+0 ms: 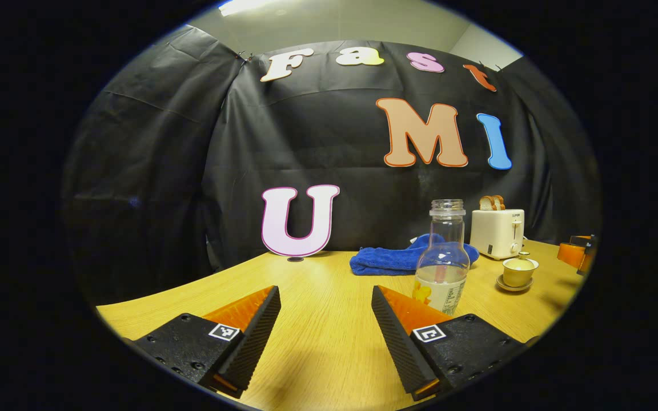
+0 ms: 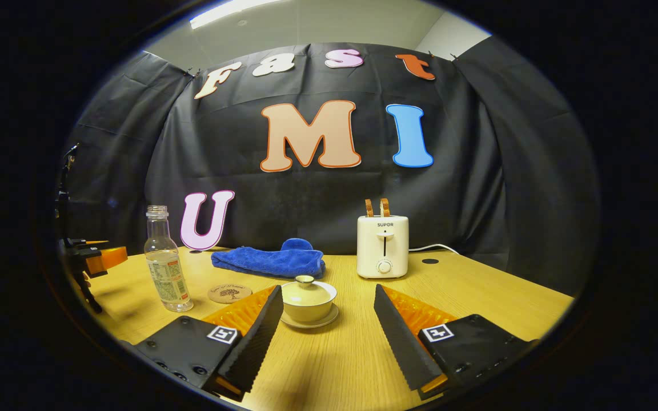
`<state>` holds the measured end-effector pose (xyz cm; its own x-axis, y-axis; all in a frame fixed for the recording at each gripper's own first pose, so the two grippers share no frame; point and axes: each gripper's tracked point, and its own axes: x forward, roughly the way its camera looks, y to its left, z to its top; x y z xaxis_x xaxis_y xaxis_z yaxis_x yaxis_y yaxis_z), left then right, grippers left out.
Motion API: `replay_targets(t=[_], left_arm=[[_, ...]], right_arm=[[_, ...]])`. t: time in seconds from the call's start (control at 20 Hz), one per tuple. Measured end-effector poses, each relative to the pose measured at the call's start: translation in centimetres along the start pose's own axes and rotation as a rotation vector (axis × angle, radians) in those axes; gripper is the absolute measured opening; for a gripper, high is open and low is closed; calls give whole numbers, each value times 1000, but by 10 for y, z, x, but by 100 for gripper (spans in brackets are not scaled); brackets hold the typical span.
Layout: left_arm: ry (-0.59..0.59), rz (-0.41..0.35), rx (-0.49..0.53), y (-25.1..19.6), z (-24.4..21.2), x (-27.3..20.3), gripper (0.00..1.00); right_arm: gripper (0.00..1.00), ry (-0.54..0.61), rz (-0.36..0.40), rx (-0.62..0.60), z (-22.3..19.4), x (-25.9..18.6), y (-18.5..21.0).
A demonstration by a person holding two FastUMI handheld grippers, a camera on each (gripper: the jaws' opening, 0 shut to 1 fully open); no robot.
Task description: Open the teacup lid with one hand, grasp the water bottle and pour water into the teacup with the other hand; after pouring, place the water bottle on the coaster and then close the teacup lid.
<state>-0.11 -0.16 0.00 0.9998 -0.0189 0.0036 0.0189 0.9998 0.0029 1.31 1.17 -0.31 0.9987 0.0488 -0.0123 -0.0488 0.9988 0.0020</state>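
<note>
teacup [image 1: 520, 272] in your left gripper view sits far right on the wooden table [image 1: 317, 285], lid [image 1: 521, 263] on, saucer under it. water bottle [image 1: 442, 258] stands upright just past your right-hand fingertip, uncapped, water in the lower part. your left gripper [image 1: 325, 305] has its fingers spread wide, nothing between them, hovering over bare table. blue towel [image 1: 397, 260] lies behind the bottle near the wall. white toaster [image 1: 497, 232] with two bread slices stands behind the teacup. the other gripper's orange edge [image 1: 576, 254] shows at the far right rim, well apart from the cup.

right gripper view: teacup [image 2: 308, 301] sits on its saucer straight ahead, between your fingertips and just beyond them, closer to the left finger. lid [image 2: 306, 289] is seated on the cup, knob up. your right gripper [image 2: 327, 305] is spread wide too, touching nothing. round coaster [image 2: 229, 293] lies flat on the table [image 2: 477, 297] left of the cup, bare. water bottle [image 2: 165, 264] stands upright further left, just beside the coaster, not on it. blue towel [image 2: 272, 260] is bunched behind the cup and coaster. toaster [image 2: 382, 245] stands behind and right of the cup, cord trailing off right. your left gripper [image 2: 100, 258] pokes in at the left edge, near the bottle but apart; can't tell its finger state from this angle.
</note>
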Motion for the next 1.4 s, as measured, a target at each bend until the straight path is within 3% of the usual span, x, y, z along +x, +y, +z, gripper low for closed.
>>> replay_targets(t=[0.9,1.05,1.15,1.4], left_arm=[[1,-8,-1,0,0,0,94],[0,-10,-1,0,1,0,94],[0,-11,-1,-1,0,0,94],[0,-12,-1,0,0,1,94]], right_arm=[[100,108,94,-2,-20,92,32],[90,124,97,-4,-23,104,33],[88,155,103,-7,-30,109,35],[62,175,118,-14,-33,117,40]])
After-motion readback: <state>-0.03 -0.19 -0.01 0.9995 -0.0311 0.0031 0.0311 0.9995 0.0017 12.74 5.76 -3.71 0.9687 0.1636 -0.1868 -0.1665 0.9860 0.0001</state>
